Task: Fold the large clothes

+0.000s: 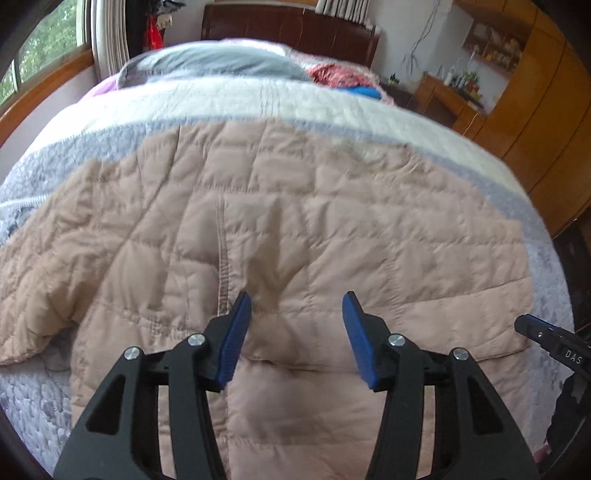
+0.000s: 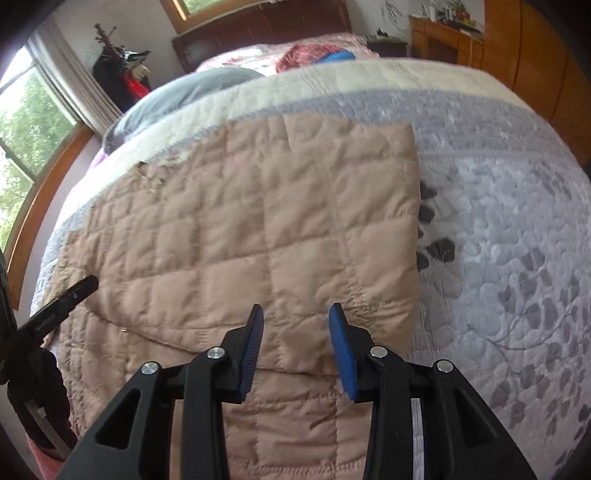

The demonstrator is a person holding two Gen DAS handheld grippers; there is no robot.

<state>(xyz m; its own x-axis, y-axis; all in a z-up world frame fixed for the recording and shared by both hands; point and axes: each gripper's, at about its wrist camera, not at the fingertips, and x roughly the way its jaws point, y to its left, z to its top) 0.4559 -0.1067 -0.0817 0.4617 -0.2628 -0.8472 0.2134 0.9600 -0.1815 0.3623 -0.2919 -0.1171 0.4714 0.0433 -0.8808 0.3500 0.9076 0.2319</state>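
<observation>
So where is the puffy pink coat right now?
The pink quilted coat lies spread flat on the grey patterned bedspread, filling the middle of both wrist views, below the grey pillow near the headboard.

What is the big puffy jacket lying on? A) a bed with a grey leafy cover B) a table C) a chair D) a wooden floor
A: the tan quilted jacket is spread flat on a bed cover with grey leaf shapes, and a dark headboard stands at the far end.
</observation>
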